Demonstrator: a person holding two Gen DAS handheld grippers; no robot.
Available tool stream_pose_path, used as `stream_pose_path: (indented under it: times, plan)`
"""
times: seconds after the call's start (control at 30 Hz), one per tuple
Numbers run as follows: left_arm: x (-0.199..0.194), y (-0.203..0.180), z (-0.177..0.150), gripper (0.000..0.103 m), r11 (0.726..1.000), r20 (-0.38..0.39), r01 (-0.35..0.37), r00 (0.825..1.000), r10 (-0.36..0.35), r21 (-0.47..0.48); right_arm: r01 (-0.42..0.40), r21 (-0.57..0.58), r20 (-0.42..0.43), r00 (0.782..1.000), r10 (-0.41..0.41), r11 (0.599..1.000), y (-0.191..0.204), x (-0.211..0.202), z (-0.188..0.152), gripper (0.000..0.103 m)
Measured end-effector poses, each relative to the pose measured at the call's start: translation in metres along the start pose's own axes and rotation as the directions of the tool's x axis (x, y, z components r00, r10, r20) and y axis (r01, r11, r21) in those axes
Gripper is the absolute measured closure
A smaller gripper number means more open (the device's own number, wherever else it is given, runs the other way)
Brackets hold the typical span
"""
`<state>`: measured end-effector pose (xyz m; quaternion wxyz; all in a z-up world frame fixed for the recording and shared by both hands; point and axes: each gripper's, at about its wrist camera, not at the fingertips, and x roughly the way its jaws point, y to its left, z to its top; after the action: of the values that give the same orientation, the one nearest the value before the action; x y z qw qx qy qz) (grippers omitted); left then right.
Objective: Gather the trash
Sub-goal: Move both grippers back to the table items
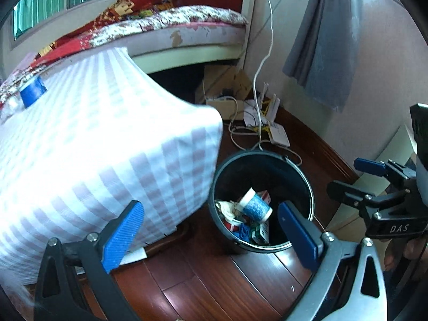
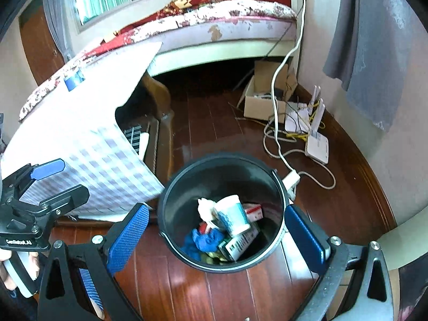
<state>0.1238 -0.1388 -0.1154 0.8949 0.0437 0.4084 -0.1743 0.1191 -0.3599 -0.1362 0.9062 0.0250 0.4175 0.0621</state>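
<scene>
Tongs: left (image 1: 211,230), right (image 2: 216,238) spread (empty) | right view only: crumpled tissue (image 2: 205,208) in bin (image 2: 171,206)

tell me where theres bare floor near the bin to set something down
Bare wood floor runs between the checkered table cloth and the cardboard box, behind the black bin. Right of the bin, by the wall, it is crowded with the white cable and router.

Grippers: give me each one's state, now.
Left gripper: open, holding nothing.
Right gripper: open, holding nothing, above the trash bin.
</scene>
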Motion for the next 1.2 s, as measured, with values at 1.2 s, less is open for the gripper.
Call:
stream_pose_path:
  times: [1.2]
  plan:
    - [-0.089, 0.336, 0.035, 0.001, 0.843, 0.058, -0.402, 0.891, 0.449, -0.359, -0.280, -0.310, 0.057, 0.948, 0.312, 0.908, 0.326, 0.094, 0.212, 0.001]
